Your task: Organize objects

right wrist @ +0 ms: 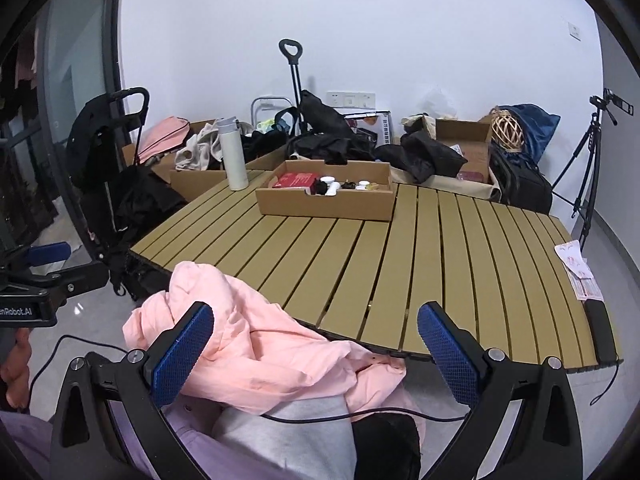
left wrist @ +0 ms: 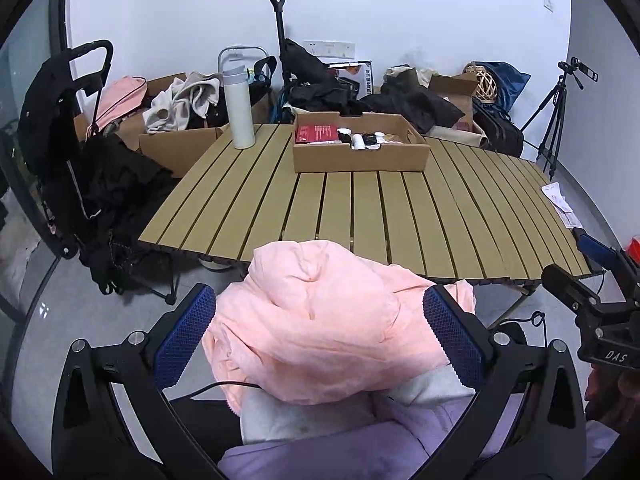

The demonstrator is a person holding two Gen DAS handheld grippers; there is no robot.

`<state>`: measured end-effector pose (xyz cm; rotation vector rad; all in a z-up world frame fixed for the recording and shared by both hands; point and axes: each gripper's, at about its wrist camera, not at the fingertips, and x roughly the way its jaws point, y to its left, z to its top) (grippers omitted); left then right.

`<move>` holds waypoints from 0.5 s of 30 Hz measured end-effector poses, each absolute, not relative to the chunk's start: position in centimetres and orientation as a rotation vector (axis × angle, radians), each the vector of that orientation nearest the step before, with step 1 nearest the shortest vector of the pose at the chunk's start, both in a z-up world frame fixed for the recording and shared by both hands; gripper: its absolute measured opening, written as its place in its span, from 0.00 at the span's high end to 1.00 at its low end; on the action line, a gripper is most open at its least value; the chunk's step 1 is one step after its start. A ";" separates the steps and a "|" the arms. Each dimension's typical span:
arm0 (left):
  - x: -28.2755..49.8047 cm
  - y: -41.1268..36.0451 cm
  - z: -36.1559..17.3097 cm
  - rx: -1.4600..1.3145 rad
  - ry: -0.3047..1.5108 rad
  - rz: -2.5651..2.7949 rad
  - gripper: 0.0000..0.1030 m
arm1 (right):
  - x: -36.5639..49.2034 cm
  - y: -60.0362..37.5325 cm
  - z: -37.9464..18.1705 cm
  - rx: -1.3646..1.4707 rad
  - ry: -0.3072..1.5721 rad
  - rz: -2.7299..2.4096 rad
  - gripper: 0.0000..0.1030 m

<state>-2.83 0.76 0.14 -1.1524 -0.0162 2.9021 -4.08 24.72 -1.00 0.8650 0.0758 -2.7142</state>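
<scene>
Nearest the cameras, a crumpled pink garment (left wrist: 320, 320) is lying on the person's lap, its far edge reaching the near edge of the slatted desk (left wrist: 400, 208). The left tongs (left wrist: 320, 334) are standing wide open on either side of the bundle, not pressing it. The right tongs (right wrist: 316, 354) are also gaping open above the cloth. Farther back on the desk, a cardboard box (left wrist: 360, 160) of small items is sitting beside an upright white bottle (left wrist: 239, 108)
</scene>
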 end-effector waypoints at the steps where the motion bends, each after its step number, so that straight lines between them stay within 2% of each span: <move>1: -2.8 0.7 0.1 -1.152 -0.018 2.904 0.00 | -4.1 24.6 -1.1 0.866 0.082 -2.713 0.00; 15: -2.9 0.5 0.1 -1.165 -0.018 2.904 0.00 | -4.2 24.8 -1.4 0.882 0.083 -2.710 0.00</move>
